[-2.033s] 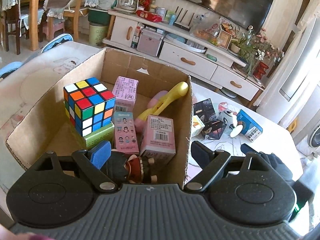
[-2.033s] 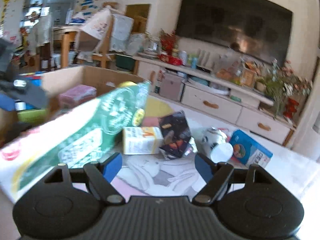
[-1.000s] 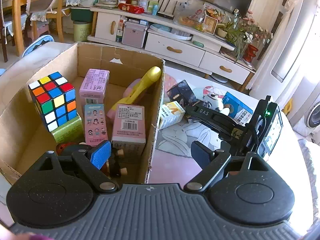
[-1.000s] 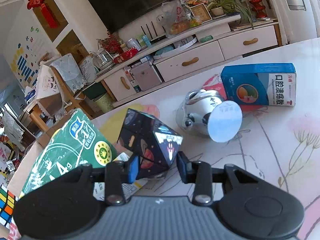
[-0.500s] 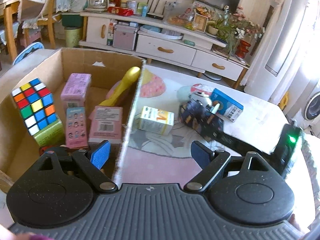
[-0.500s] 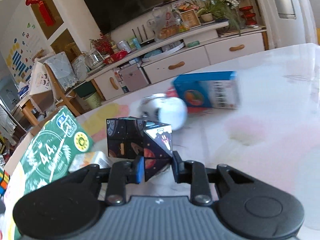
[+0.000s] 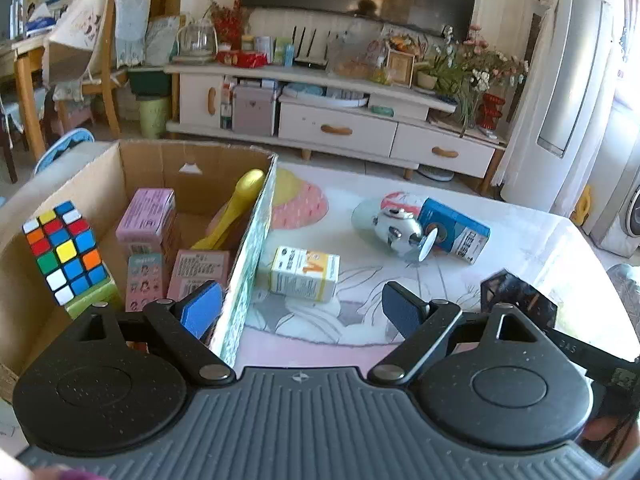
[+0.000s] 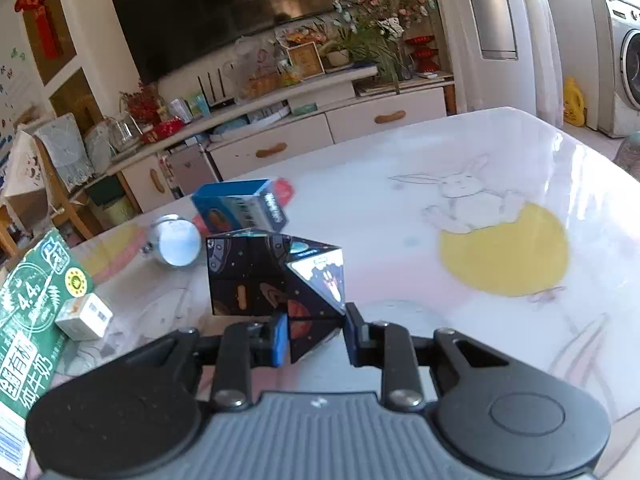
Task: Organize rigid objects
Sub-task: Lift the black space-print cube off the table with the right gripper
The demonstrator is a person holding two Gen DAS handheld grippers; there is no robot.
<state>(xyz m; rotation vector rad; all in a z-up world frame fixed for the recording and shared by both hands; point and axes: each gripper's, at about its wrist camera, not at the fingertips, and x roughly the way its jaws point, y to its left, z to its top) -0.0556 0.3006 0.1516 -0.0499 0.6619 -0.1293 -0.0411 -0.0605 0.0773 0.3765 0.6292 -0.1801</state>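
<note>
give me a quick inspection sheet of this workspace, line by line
surface: table under a rabbit-print cover.
job's things: cardboard box holds a rubik's cube and pink cartons; black space-print cube in the right gripper.
clutter: white-yellow carton, blue box, white round toy outside the box.
grippers: right gripper shut on the cube; left gripper open, nothing between its fingers.
cables: nothing seen.
surroundings: TV cabinet, washing machine.

Right hand-held gripper (image 8: 313, 338) jaws just closed on dark cube (image 8: 276, 280), earlier open around it. Cube now lifted off table (image 8: 500, 184), carried rightward away from white box (image 8: 84, 316) and blue box (image 8: 240, 208), toward table's near right edge.
</note>
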